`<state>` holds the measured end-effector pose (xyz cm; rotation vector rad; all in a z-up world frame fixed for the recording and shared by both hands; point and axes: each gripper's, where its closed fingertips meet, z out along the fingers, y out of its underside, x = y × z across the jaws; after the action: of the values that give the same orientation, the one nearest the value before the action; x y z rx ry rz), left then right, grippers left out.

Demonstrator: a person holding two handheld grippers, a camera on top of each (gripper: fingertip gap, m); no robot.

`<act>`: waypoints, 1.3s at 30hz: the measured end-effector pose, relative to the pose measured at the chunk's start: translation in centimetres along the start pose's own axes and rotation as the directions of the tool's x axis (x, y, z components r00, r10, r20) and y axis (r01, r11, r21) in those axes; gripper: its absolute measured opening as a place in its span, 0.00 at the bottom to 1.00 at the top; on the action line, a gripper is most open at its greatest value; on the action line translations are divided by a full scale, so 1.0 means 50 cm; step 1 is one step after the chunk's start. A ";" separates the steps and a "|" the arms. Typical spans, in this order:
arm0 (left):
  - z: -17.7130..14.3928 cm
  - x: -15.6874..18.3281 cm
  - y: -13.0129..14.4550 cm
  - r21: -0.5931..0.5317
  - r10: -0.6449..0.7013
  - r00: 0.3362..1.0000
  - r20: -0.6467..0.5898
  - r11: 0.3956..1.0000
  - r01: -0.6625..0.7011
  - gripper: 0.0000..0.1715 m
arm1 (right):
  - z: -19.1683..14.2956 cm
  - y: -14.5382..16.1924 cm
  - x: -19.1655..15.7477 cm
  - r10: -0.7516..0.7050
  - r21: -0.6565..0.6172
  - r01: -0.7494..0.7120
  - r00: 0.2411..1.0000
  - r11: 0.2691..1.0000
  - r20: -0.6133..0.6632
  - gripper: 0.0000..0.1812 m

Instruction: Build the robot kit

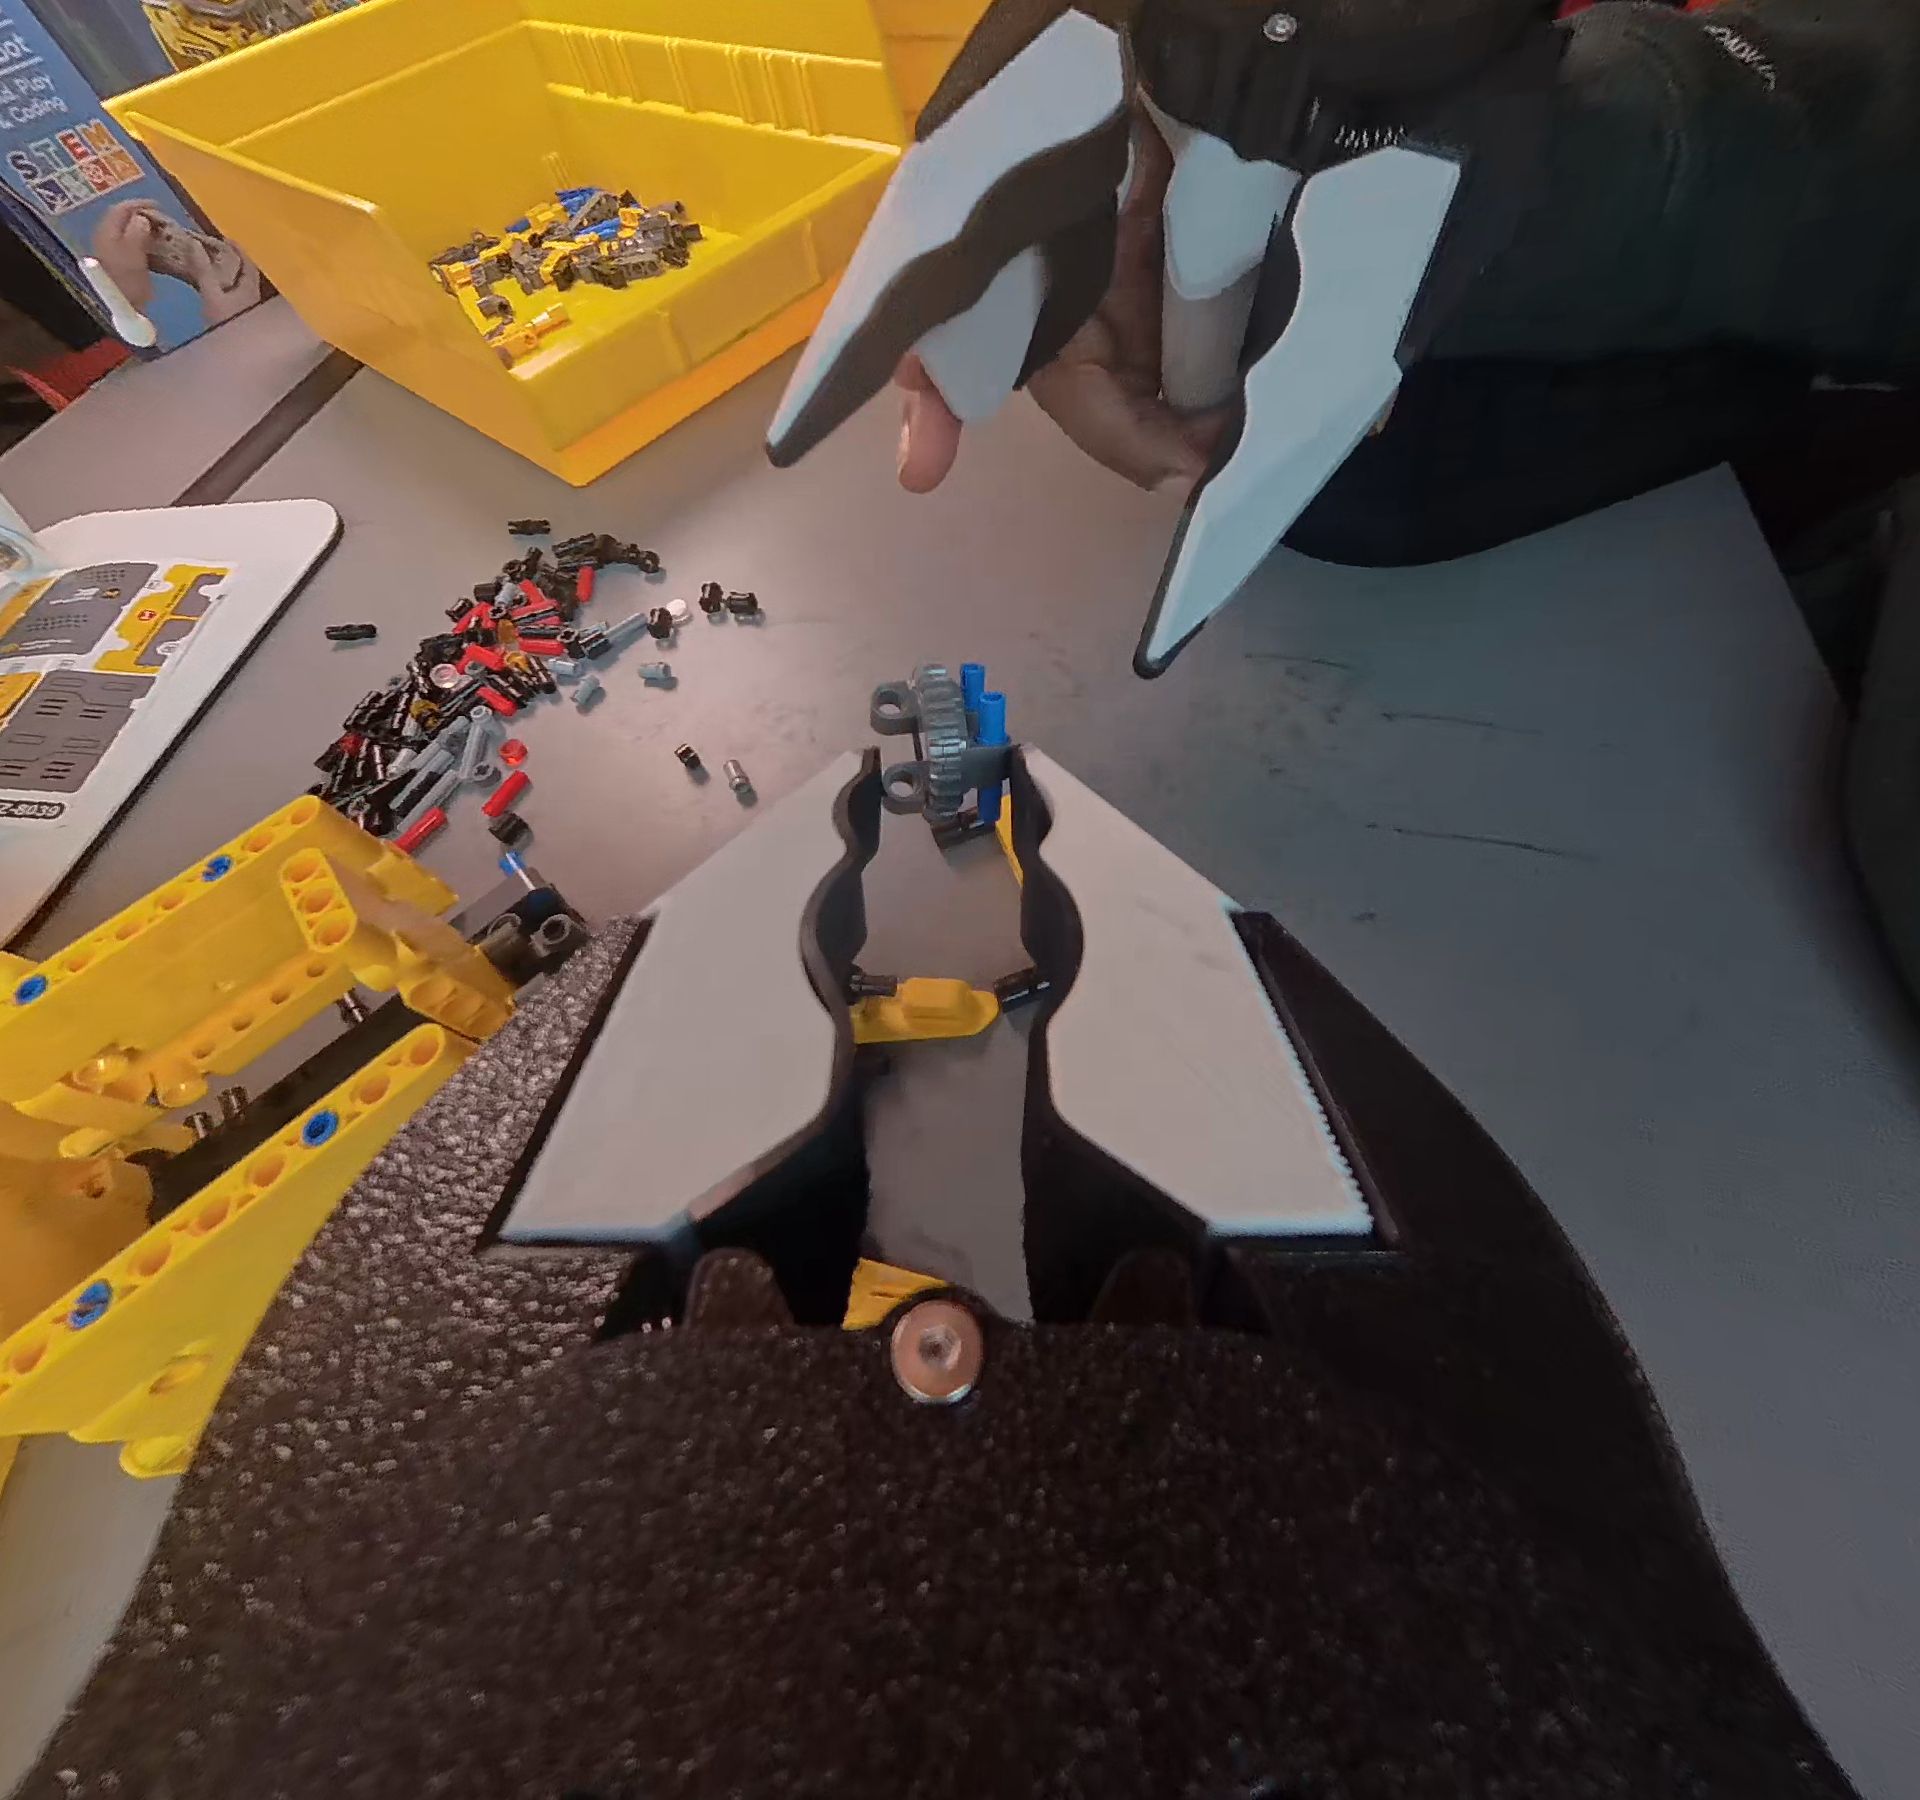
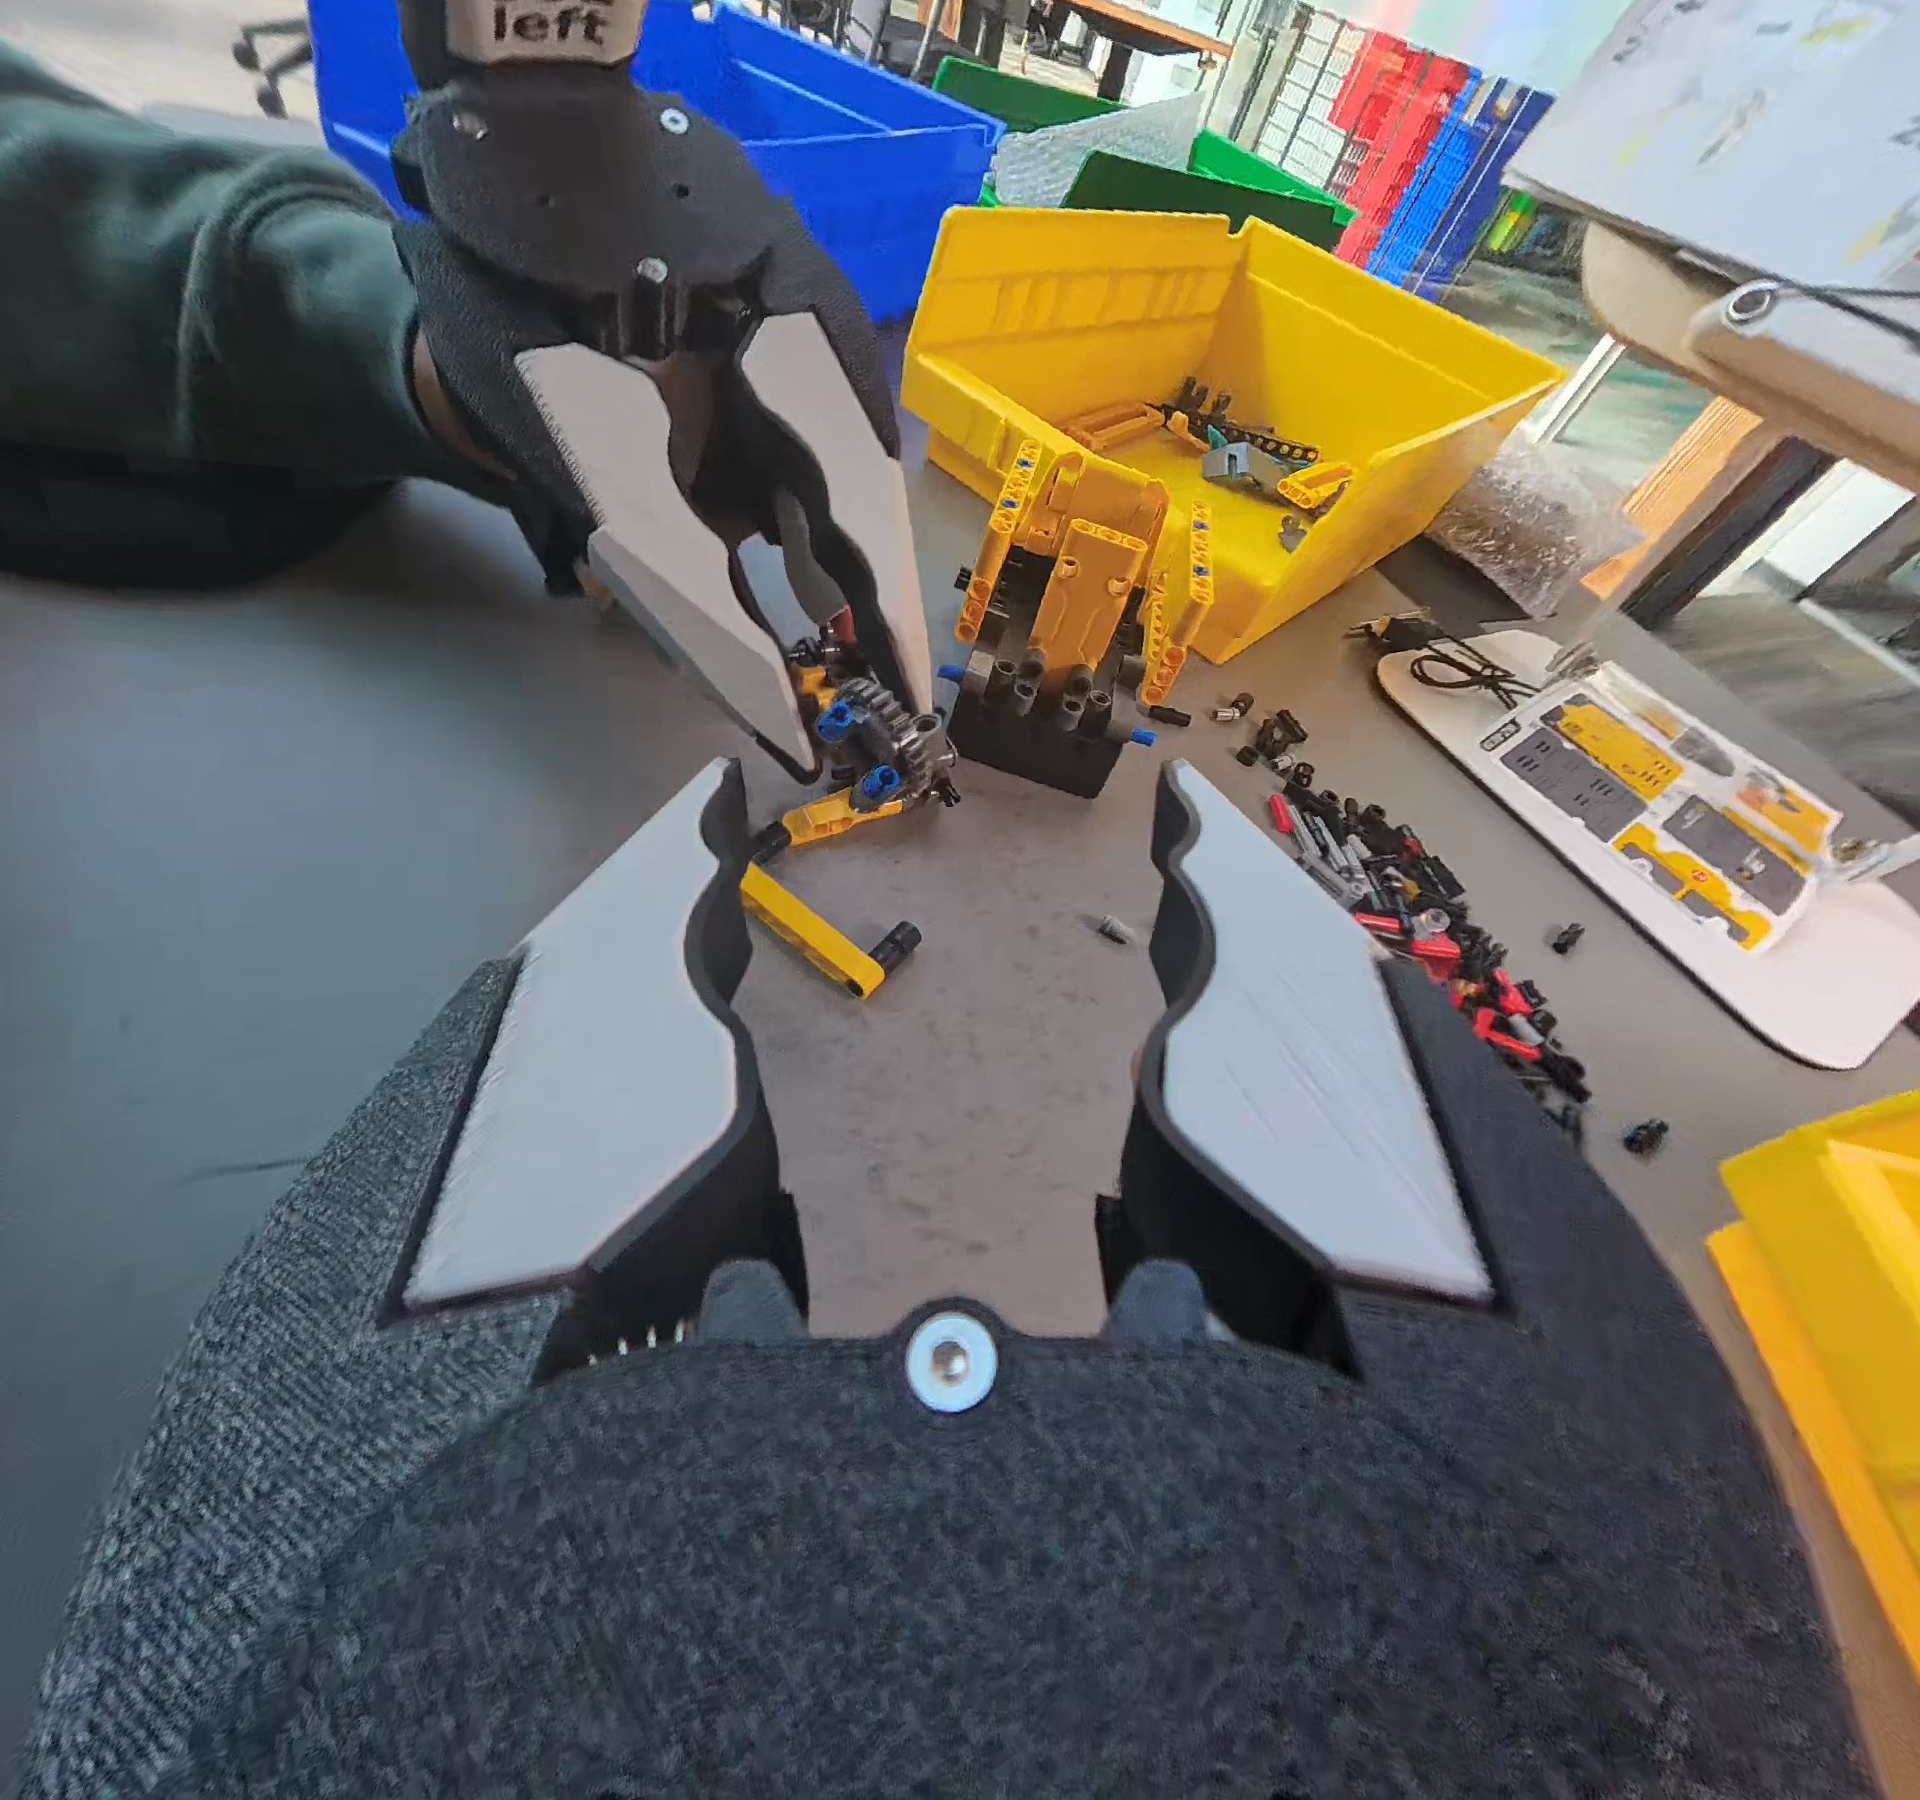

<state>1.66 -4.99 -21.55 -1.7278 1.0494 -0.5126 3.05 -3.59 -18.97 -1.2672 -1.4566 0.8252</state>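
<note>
Left wrist view shows my left gripper (image 1: 940, 763) closed down on a small gear assembly (image 1: 940, 742): a dark grey gear with grey lift arms and blue pins, pinched right at the fingertips and standing just above the grey table (image 1: 1455, 815). Further back between the same fingers lies a yellow beam (image 1: 920, 1007) with black pins at its ends; whether the fingers touch it I cannot tell.

My right gripper (image 2: 945, 784) hangs over the table with its jaws spread wide and nothing between them. From its camera the gear assembly (image 2: 883, 737) sits just ahead of its tips, held by the left gripper (image 2: 868, 737), with a loose yellow beam (image 2: 810, 929) lying near my left-hand finger.

Beside the assembly stands a partly built yellow model (image 2: 1070, 607). A scatter of small black, red and grey pins (image 1: 499, 670) lies near an instruction sheet (image 1: 94, 649), and a yellow bin (image 1: 468, 192) holds more parts.
</note>
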 end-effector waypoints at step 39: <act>-0.005 -0.044 0.000 0.037 -0.124 0.989 0.078 0.992 0.122 0.13 | 0.028 -0.010 0.192 0.178 0.144 -0.149 0.960 0.978 -0.217 0.00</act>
<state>0.31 -3.29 -21.15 -1.7778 0.8776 -0.5309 2.00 5.78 -16.57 -1.3511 -1.1106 0.8367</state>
